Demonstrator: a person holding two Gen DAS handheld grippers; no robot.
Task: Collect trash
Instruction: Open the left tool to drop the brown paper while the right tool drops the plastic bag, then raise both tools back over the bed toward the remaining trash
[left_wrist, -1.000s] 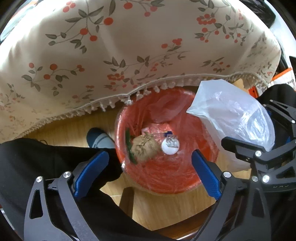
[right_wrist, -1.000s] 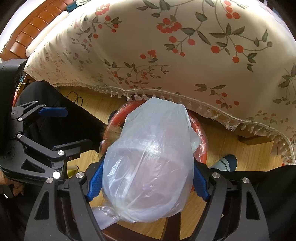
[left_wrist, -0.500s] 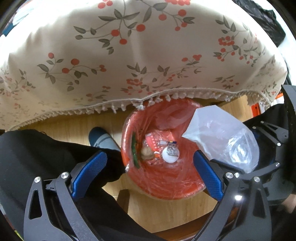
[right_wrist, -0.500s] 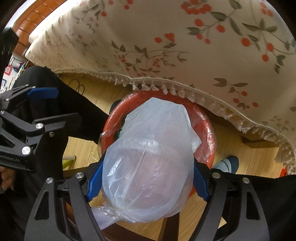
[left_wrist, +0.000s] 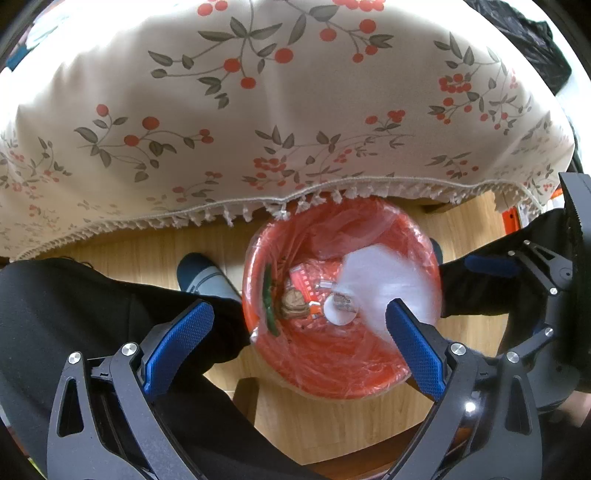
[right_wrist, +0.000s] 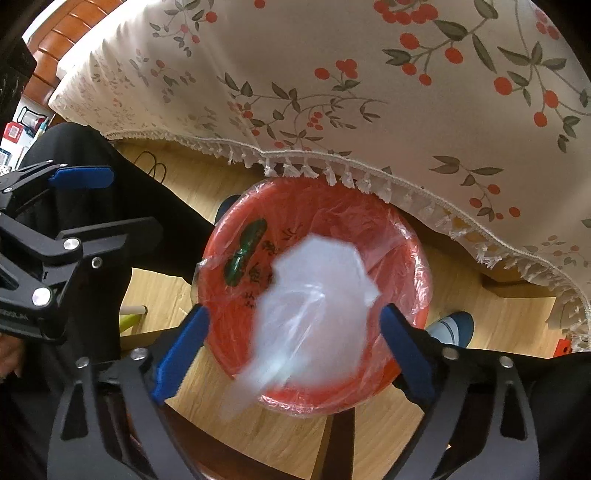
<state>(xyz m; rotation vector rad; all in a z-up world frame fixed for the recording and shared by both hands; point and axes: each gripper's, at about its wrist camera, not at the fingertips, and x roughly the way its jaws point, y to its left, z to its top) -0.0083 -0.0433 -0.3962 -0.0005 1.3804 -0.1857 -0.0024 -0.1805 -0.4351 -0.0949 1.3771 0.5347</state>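
A red trash bin (left_wrist: 332, 369) lined with a clear bag stands on the wood floor under the table edge; it also shows in the right wrist view (right_wrist: 406, 266). A blurred clear plastic bag (right_wrist: 314, 306) is falling free into the bin, below my right gripper (right_wrist: 291, 347), whose jaws are wide open. The bag also shows in the left wrist view (left_wrist: 388, 277) inside the bin's right side. My left gripper (left_wrist: 299, 347) is open and empty above the bin. Earlier trash lies at the bin's bottom: a brown lump (left_wrist: 293, 299), a white lid (left_wrist: 340, 310), a green wrapper (left_wrist: 267, 299).
A tablecloth with red cherries (left_wrist: 277, 110) overhangs the bin's far side. The person's black-trousered legs (left_wrist: 92, 314) and socked feet (left_wrist: 203, 273) flank the bin. A dark wooden chair edge (right_wrist: 332, 443) lies just below the grippers.
My right gripper has opened and let go of the clear plastic bag, which now drops into the bin. Both grippers have risen a little above the bin.
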